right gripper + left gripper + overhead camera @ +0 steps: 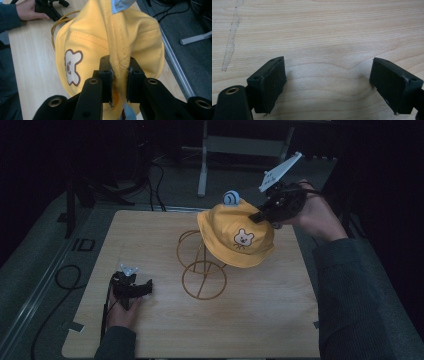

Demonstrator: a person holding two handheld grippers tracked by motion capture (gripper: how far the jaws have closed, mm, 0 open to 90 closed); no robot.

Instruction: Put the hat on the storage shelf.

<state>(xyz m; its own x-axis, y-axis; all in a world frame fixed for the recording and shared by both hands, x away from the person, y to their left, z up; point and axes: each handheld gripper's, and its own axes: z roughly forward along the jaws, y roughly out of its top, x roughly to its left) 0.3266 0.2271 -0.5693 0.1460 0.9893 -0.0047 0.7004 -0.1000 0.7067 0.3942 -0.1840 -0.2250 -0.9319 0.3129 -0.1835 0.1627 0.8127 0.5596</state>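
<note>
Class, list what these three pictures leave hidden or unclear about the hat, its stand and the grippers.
- Top of the wire stand: high view, covered by the hat.
- Whether the hat rests on the stand or hangs from the right gripper: cannot tell.
- Blue piece on the hat: too small in the high view, cut off in the right gripper view.
- Left gripper body: cut off by the bottom edge.

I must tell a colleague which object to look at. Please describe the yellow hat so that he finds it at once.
On the wooden table, a gold wire stand rises near the middle. The yellow hat hangs at its top, pinched by the right gripper; its embroidered bear face marks it.
</note>
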